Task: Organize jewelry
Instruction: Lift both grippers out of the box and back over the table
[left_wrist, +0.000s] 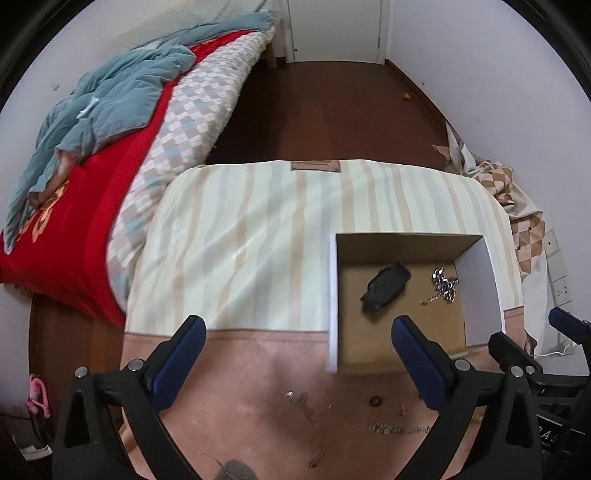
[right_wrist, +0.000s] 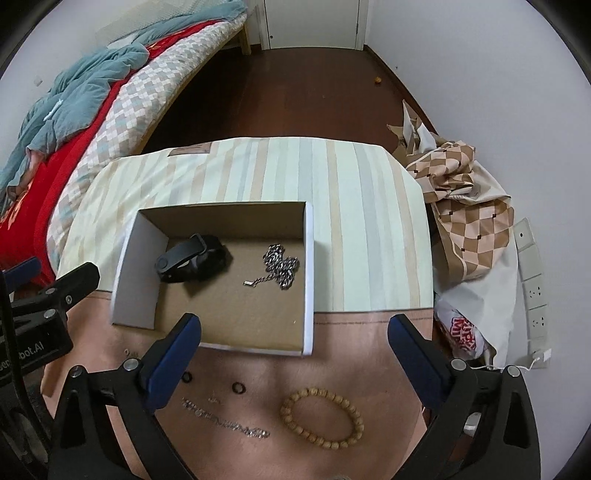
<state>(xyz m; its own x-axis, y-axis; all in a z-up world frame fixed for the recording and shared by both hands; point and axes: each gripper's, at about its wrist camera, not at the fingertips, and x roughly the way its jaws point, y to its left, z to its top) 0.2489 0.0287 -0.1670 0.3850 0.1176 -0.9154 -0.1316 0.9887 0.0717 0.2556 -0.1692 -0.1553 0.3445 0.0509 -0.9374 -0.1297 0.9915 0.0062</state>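
Cardboard box (right_wrist: 308, 266), open-topped, white outside and brown inside, standing on the tabletop (right_wrist: 369, 221), which is draped in a striped cloth with a plain pink band along the near edge. Contents of the box: one black wristband (right_wrist: 190, 258) toward its left side; one silver chain (right_wrist: 280, 267), bunched in a heap, toward its right side. The two lie apart.

On the pink band in front of the box, outside it: one wooden bead bracelet (right_wrist: 321, 417), lying flat in an oval; one thin silver chain (right_wrist: 225, 417), stretched out to the bracelet's left; two small dark rings (right_wrist: 239, 388) nearer the box's front wall; a few smaller bits too blurred to identify.

Surroundings: bed (left_wrist: 177, 122) with checked cover, red blanket and blue-grey quilt to the left; dark wooden floor (left_wrist: 332, 110) beyond the tabletop; a heap of checked fabric (right_wrist: 469, 192) and a printed bag at the right, against the wall.

Left tool (left_wrist: 299, 362): spread wide, nothing between its blue-padded fingers, angled steeply down over the pink band, its right finger overlapping the box's near left corner.

Right tool (right_wrist: 293, 354): likewise spread wide and empty, pointing down over the box's front wall, the bracelet lying below and between its fingers.
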